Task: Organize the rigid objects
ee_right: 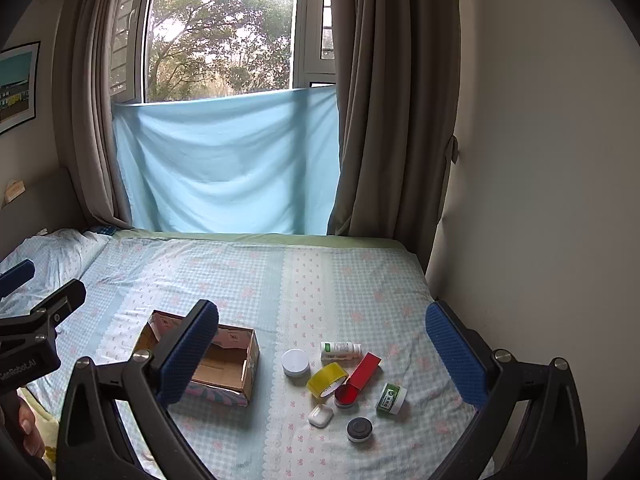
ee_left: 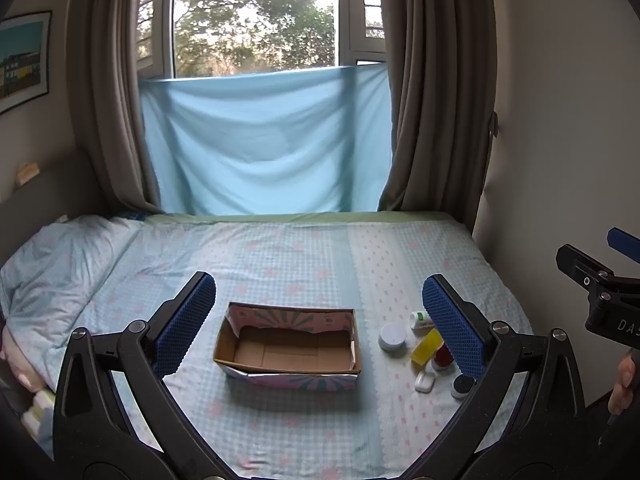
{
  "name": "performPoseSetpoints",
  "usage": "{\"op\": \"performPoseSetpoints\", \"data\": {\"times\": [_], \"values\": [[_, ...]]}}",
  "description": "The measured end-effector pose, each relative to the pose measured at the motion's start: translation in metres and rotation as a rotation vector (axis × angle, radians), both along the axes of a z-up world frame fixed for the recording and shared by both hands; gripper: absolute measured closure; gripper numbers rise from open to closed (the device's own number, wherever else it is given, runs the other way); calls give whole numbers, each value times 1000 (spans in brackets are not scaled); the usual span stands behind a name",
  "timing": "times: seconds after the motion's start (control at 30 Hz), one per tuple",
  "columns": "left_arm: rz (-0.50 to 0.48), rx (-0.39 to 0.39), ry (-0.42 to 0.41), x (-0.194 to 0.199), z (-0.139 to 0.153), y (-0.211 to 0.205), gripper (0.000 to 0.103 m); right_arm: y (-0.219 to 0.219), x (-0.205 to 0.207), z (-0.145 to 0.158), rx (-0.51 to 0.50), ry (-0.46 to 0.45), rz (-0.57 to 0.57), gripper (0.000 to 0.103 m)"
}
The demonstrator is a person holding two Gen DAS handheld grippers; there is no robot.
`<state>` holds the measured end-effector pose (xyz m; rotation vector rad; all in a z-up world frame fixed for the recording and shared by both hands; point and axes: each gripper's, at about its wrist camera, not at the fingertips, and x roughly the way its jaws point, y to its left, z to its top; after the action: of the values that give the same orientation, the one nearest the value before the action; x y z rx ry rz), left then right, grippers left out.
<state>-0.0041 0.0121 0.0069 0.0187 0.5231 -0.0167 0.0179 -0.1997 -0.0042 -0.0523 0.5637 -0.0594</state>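
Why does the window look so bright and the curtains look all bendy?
In both wrist views daylight washes out the sky in the window, so it glares white; the fisheye lenses bow the curtains outward and darken the picture corners, while the bed stays softly lit.

We read "GenRobot.AI" on the left gripper's body [ee_right: 24, 372]; "DAS", cut off, on the right gripper's body [ee_left: 624, 326]; other labels illegible.

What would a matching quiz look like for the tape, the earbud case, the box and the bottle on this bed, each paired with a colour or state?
Things:
1. tape
2. earbud case
3. box
4. bottle

Descriptions:
A. open and empty
B. yellow
C. lying on its side
D. white, closed

Pairs: 1-B, 2-D, 3-A, 4-C
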Motion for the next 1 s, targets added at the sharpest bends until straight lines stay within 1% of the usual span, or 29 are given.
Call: {"op": "performPoseSetpoints", "data": {"times": [0.57, 1.0], "values": [[-10, -9, 8, 3, -1, 4, 0, 8, -3, 3, -8, -26, -26, 0], [-12, -6, 15, 8, -3, 3, 0, 10, -3, -1, 3, -35, -36, 0]]}}
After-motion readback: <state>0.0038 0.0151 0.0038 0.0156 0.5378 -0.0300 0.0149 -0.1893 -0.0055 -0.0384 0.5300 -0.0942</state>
